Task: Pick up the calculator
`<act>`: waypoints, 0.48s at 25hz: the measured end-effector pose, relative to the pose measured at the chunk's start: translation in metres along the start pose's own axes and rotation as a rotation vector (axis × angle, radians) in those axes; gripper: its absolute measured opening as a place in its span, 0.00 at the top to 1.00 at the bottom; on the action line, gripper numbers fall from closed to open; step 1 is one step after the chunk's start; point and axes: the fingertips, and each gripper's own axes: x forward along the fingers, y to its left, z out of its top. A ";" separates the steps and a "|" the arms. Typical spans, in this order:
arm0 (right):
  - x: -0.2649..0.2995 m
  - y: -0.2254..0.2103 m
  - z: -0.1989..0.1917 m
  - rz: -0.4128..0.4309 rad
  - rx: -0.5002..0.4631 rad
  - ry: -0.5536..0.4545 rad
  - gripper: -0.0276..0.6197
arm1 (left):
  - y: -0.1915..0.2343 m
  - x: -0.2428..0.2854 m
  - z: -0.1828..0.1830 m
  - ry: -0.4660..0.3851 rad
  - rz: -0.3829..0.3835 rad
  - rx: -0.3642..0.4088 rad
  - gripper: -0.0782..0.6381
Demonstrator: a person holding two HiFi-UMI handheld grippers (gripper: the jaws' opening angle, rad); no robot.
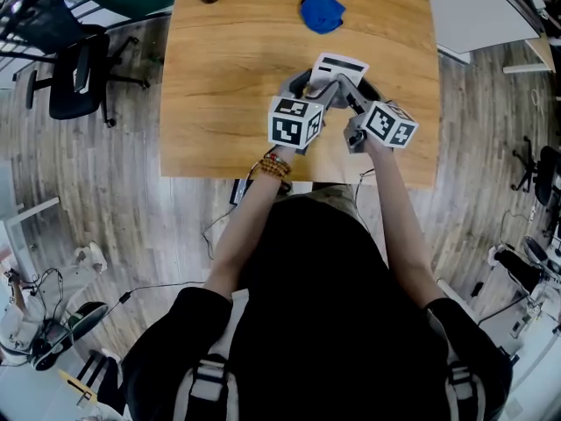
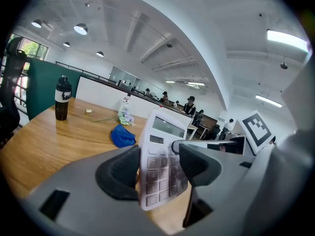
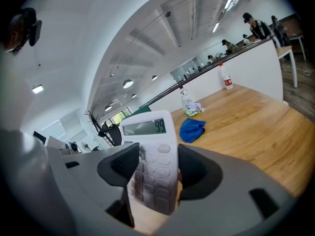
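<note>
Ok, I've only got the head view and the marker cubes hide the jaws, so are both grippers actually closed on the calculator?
Observer: Yes. The left gripper is shut on the calculator, with one pad pressing from each side.
Operator: And the right one?
Observer: The right gripper clamps it the same way, with the keypad between its pads.
Operator: Is it switched on?
Observer: The display reads 99 in the right gripper view.

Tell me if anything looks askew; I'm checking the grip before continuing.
The calculator sits tilted, clamped by both the left gripper and the right gripper at once. Nothing looks spilled or damaged.
</note>
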 end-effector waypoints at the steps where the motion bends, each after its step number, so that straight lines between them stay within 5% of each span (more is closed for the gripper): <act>1: -0.002 0.003 0.006 0.012 0.007 -0.010 0.56 | -0.003 -0.002 0.007 -0.012 -0.004 0.018 0.50; 12: -0.018 0.041 0.060 0.135 0.010 -0.102 0.56 | -0.033 -0.026 0.075 -0.149 -0.021 0.248 0.49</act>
